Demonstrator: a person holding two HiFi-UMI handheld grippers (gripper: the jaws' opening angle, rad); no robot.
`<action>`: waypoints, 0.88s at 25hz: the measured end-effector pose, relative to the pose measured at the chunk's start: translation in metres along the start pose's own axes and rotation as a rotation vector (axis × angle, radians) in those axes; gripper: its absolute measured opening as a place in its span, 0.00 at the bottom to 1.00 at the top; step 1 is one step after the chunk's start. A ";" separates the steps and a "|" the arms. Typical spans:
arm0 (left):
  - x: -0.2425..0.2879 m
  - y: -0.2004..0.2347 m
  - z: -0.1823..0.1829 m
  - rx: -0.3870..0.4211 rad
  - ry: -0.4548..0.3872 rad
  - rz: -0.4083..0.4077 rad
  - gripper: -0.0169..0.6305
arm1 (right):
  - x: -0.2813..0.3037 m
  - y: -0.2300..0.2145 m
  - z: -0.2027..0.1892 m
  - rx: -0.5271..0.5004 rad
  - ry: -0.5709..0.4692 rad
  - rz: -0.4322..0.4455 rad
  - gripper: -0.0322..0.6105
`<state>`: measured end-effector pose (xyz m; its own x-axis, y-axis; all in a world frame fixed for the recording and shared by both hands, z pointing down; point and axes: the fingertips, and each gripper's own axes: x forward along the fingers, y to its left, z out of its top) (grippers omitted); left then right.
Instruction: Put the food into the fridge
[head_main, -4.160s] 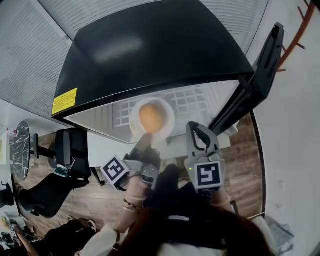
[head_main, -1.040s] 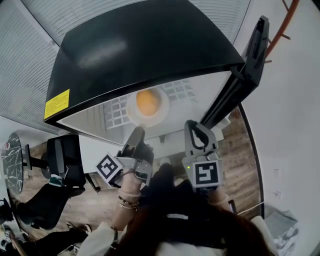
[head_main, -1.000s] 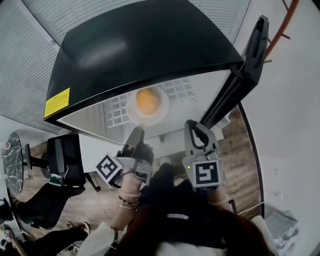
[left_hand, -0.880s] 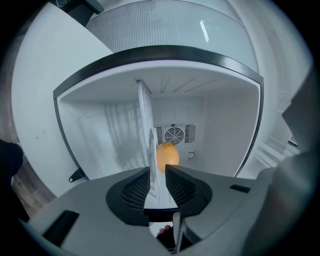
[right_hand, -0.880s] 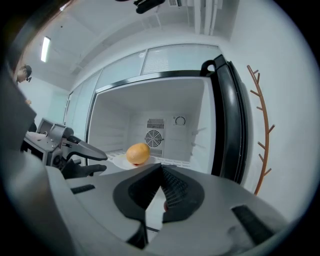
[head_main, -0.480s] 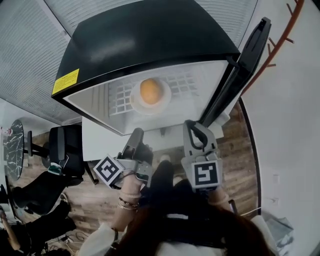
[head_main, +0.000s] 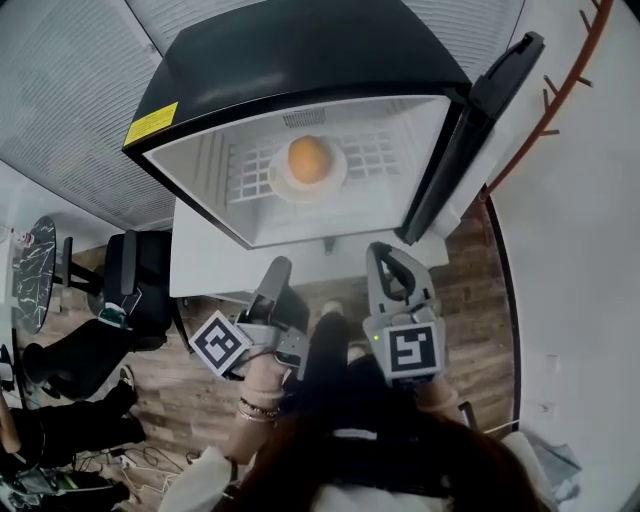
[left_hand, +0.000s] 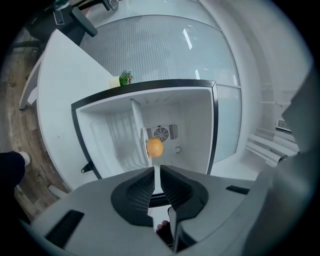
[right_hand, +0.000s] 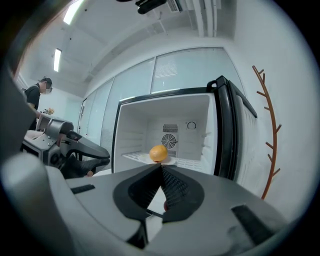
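- Fridge (head_main: 300, 50) stands open in front of the person, black outside and white inside, with its door (head_main: 470, 130) swung out to the right.
- Orange (head_main: 309, 158) sits inside on a white plate (head_main: 278, 184), about the middle of the compartment.
- Plate rests on the wire shelf (head_main: 385, 155); the shelf around it is bare.
- Round fan vent (right_hand: 169, 141) shows on the far wall of the fridge, just behind the orange.
- Left gripper (head_main: 277, 270) is held near the person, well apart from the fridge opening and pointing toward it. Its jaws are drawn almost together, only a thin slit between them, with nothing pinched there.
- Right gripper (head_main: 388, 258) is held just beside the left one, at about the same distance from the fridge. Its jaws are pressed together at the tips and hold nothing.
- Both grippers line up on the orange, which shows just above the jaw tips in each gripper view.
- Wooden floor (head_main: 180, 400) lies below, and a dark chair (head_main: 130, 290) stands to the left of the fridge.
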<state>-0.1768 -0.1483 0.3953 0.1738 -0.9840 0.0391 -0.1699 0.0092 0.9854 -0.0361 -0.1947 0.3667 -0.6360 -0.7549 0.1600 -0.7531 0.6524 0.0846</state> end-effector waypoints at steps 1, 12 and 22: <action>-0.005 0.000 -0.002 0.000 -0.005 0.000 0.07 | -0.004 0.003 -0.001 0.000 0.001 0.007 0.05; -0.050 -0.007 -0.023 0.023 -0.057 -0.008 0.02 | -0.042 0.023 -0.008 0.001 -0.010 0.068 0.05; -0.068 -0.022 -0.024 0.167 -0.072 0.003 0.01 | -0.049 0.029 0.000 0.005 -0.041 0.071 0.05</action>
<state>-0.1614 -0.0776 0.3753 0.1043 -0.9943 0.0238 -0.3301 -0.0120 0.9439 -0.0269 -0.1392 0.3616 -0.6941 -0.7088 0.1255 -0.7065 0.7042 0.0699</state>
